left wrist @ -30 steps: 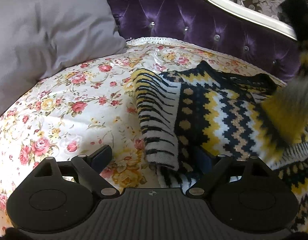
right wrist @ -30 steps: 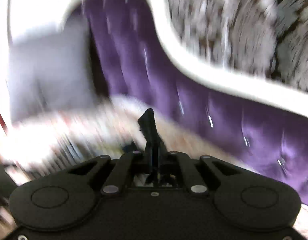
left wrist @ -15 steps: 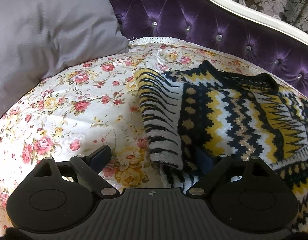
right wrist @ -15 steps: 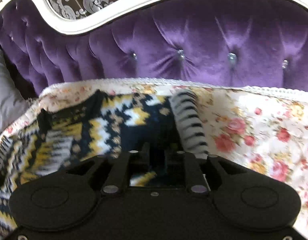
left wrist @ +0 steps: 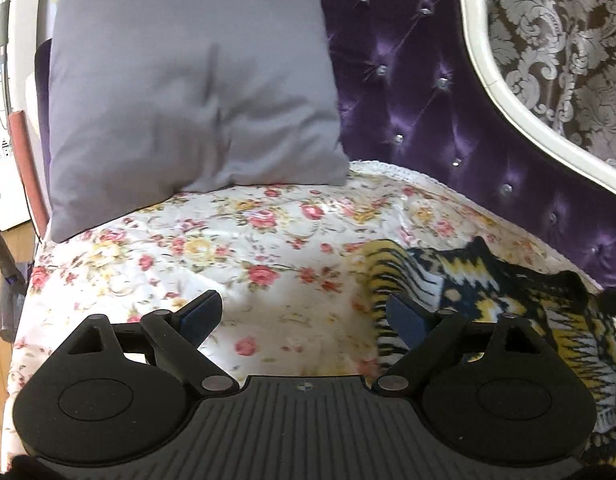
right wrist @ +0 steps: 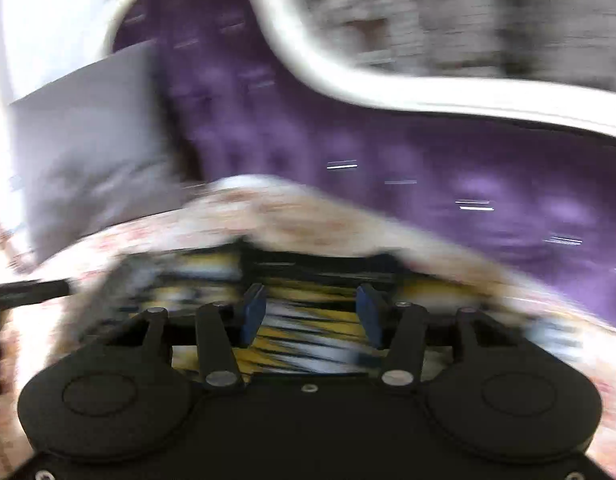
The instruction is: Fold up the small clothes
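Folding the yellow, black and white zigzag-knit sweater [left wrist: 488, 280], which lies spread on the floral bedspread [left wrist: 247, 248] near the purple tufted headboard [left wrist: 428, 120], seems to be at a regrasp. The right tongs [right wrist: 310, 312] are opening above the knit, which shows between their blue pads though no grip is visible, while the left tongs [left wrist: 303, 314] stand wide apart and empty, over the bedspread beside the striped sleeve edge. Doing this well likely means pinching both layers at an edge and keeping the grey pillow [left wrist: 187, 80] clear.
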Demonstrator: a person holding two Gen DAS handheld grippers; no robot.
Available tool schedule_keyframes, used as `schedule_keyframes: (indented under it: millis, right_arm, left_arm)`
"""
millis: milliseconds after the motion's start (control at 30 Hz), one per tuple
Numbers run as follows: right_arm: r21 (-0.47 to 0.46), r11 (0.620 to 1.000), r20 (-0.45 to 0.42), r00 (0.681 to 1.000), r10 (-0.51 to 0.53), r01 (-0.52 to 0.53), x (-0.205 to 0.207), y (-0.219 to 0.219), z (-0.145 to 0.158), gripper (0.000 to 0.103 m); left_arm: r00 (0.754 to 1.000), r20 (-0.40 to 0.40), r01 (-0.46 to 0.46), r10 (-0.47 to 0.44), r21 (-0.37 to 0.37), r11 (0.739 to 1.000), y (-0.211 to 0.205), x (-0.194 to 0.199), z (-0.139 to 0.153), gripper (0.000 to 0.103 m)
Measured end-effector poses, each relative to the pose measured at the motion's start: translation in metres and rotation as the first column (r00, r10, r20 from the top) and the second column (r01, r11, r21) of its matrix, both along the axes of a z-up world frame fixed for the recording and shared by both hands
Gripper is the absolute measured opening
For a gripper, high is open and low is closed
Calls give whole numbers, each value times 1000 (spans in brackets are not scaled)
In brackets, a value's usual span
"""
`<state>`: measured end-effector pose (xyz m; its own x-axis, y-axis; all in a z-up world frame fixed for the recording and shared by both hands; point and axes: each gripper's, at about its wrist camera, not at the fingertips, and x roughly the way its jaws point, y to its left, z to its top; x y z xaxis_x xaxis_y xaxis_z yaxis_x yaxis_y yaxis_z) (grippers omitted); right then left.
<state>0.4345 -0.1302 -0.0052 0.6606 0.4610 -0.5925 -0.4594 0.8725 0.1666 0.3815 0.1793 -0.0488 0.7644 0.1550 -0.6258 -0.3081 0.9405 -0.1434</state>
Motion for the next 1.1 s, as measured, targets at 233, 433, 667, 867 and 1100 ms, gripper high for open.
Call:
schedule_keyframes:
  millis: [233,433,667,867,1100]
  right_arm:
    - [-78,969,-52,972,231,-234,32,92,-42,58]
    - [-101,955,-55,960,275,-279,47,112,-59,60]
    - [-157,914,-26,927,375,-374,38,129,-54,12]
    - [-149,942,56,948,312,-301,57,149,-46,11]
    - [-92,978,100,975,198,-189,43,134,-44,47]
  left_arm:
    - [999,-49,13,-13,0,1000,10,3,-6,90]
    - [999,-37,31,-32,-7,999,8,3,-3,90]
    - [999,-24,36,-37,-28,999,6,3,0,90]
    - [997,-37,64,-65,-20,998,-1,7,-2,90]
    - [992,-50,123,-120,61,991,-15,11,-5,90]
